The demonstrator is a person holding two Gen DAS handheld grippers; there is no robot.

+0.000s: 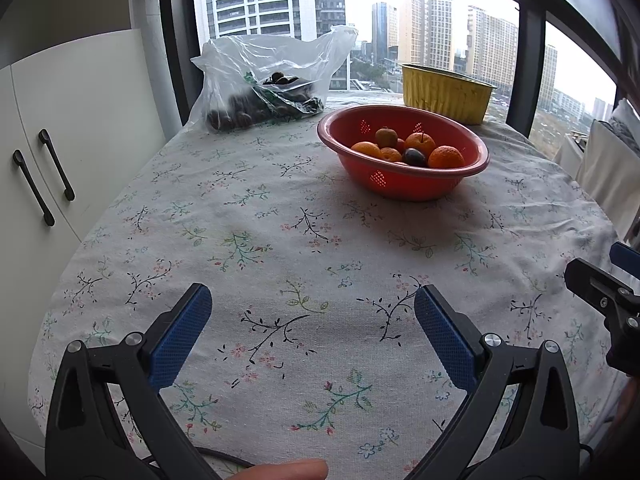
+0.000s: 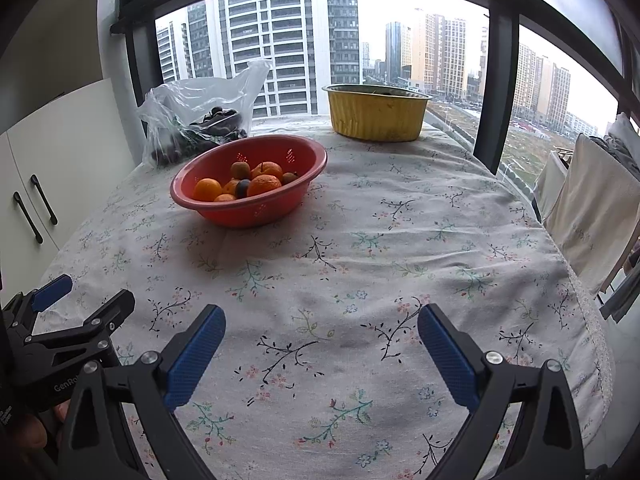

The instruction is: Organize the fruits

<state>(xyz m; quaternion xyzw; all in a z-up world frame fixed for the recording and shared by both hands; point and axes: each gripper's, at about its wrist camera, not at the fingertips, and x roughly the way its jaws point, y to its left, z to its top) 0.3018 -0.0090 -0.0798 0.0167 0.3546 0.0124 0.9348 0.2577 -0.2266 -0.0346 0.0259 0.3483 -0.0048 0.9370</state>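
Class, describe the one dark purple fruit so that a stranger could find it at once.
On the floral tablecloth, find the red colander bowl in front of the yellow tub. Among its orange fruit, near the front, lies the dark purple fruit, the only glossy dark one.

L gripper (image 1: 312, 300) & R gripper (image 2: 320, 320) both wide open, side by side.

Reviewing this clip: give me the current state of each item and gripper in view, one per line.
left gripper: open, empty, above the tablecloth.
right gripper: open, empty, above the tablecloth.
red basket: upright, holding oranges and smaller dark fruits.
plastic bag: open at top, dark contents inside.
yellow foil container: upright, uncovered; contents not visible.
cabinet doors: shut.
tablecloth: spread, slightly wrinkled.
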